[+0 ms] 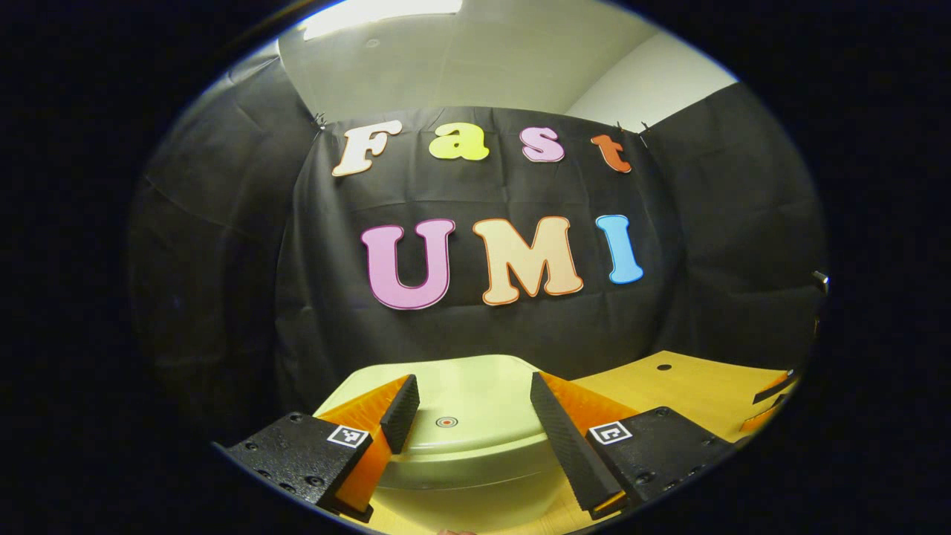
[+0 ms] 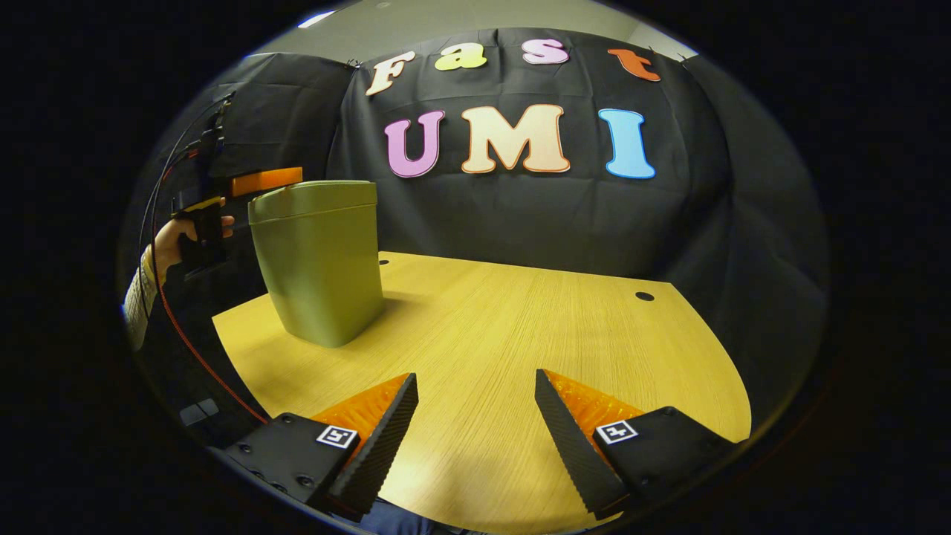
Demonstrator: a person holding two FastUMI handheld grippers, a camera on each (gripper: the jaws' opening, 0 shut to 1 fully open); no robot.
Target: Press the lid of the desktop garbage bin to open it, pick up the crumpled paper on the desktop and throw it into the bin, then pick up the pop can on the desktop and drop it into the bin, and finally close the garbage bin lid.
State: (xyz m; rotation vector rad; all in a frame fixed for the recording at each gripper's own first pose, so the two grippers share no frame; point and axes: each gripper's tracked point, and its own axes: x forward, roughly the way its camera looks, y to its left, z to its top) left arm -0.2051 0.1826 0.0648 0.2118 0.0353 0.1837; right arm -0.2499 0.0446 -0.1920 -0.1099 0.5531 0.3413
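The pale green bin (image 2: 319, 267) stands upright on the left part of the wooden table (image 2: 520, 334), its lid (image 2: 312, 199) down. In the left gripper view the lid (image 1: 475, 438) lies just beneath my left gripper (image 1: 472, 383), which is open, one finger over each side of it. A small red round mark (image 1: 446, 422) sits on the lid between the fingers. In the right gripper view the left gripper (image 2: 267, 180) hovers at the bin's top, held by a hand (image 2: 174, 238). My right gripper (image 2: 475, 386) is open above bare table, well to the right of the bin.
Black cloth walls close off the back and sides. The table (image 1: 669, 394) has a small dark hole (image 2: 645, 296) near its far right edge. Cables (image 2: 167, 297) hang from the left gripper's handle. The right gripper (image 1: 773, 394) peeks in at the edge of the left gripper view.
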